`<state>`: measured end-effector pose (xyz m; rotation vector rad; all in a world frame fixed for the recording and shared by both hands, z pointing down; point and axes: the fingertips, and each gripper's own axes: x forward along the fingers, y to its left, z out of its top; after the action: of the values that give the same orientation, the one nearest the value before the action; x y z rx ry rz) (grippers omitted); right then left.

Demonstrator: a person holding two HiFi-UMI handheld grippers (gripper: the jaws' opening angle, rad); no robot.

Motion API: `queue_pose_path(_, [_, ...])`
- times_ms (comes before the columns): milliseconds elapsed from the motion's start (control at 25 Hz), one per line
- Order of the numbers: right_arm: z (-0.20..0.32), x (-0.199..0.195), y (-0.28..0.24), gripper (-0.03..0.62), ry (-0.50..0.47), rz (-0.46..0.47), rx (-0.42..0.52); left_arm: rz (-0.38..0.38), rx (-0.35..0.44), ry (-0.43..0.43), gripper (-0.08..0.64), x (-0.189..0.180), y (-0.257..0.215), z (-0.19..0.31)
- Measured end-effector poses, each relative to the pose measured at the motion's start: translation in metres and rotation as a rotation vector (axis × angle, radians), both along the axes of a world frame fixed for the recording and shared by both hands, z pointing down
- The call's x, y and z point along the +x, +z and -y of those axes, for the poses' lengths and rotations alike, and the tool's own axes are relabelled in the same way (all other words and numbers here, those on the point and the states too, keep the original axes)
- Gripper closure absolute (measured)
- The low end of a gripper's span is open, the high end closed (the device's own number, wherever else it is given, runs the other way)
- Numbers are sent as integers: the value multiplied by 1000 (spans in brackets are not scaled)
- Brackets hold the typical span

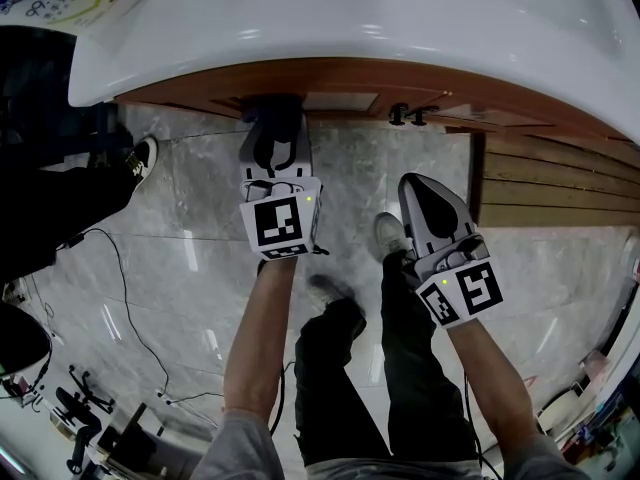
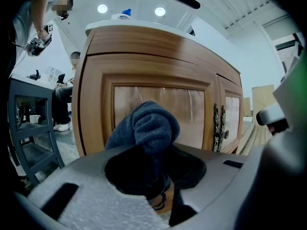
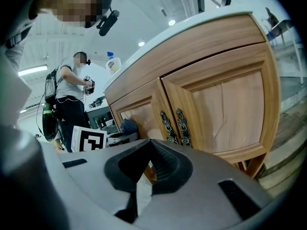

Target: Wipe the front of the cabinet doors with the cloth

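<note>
Cloth (image 2: 151, 126), seemingly soft, light terry, bulges at 12 o'clock from the left tongs (image 2: 149, 174) clamped on its bunched middle, before the left cabinet door (image 2: 189, 104), handles (image 2: 218, 128) at 3 o'clock; right tongs (image 3: 144, 176) together, empty.

Grey sleeves (image 1: 236, 452), dark trousers (image 1: 425, 388)

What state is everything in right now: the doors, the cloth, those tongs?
Left door: closed.
Right door: closed.
Cloth: bunched up, at the left door's panel.
Left tongs: shut on the cloth.
Right tongs: shut, empty.
</note>
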<state>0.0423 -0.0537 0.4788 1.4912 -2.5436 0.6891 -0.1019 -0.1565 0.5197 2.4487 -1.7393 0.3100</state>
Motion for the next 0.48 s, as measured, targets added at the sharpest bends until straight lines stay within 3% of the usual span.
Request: queue_pose_path(480, [-6, 27, 2, 583, 26, -1, -2, -7, 23, 59, 460, 43, -6, -5])
